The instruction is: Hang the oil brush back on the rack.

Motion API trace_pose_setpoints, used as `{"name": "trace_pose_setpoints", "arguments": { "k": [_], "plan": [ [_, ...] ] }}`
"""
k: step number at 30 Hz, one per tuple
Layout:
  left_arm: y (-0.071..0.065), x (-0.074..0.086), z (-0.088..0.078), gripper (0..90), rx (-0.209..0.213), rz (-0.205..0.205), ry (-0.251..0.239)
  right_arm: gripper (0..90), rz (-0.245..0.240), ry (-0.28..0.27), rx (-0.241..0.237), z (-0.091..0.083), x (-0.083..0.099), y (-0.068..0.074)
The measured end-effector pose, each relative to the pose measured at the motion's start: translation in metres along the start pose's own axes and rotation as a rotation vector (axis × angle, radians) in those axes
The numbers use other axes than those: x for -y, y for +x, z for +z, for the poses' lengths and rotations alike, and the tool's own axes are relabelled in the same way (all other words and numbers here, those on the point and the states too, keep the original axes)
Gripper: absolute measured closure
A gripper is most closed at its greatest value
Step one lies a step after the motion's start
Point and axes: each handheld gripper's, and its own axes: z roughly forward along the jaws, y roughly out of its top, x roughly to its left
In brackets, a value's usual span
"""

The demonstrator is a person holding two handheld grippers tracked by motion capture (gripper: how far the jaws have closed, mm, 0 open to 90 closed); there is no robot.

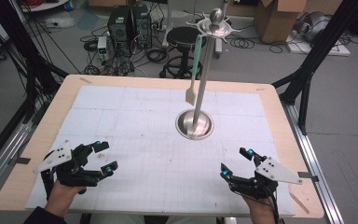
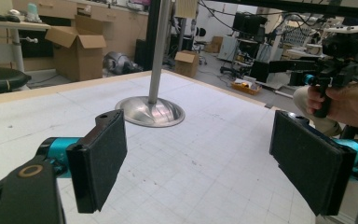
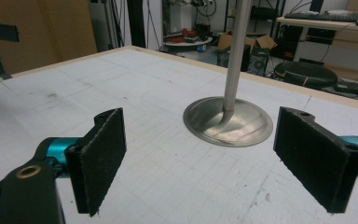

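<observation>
Spatula [image 1: 195, 70] hangs from stand [image 1: 203, 79]; gripper views crop stand's top.

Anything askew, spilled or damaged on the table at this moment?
Nothing stands out. The metal stand sits upright mid-table with one green-handled spatula hanging from its top ring. The left gripper and right gripper are open and empty. The white mat shows only light scuffs.

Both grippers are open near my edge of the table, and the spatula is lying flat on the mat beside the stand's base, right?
Not quite. Both the left gripper and right gripper are open near your edge, but the spatula is not lying on the mat: the high view shows it hanging from the top of the stand, blade down above the base.
</observation>
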Motion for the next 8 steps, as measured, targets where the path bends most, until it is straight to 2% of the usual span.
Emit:
{"name": "trace_pose_setpoints", "arguments": {
  "k": [8],
  "plan": [
    [0.0016,-0.0003,-0.0002,19.2,-0.002,-0.003,-0.003,15.6,0.000,-0.003,-0.001,-0.0011,0.0003,-0.0009]
  ]
}}
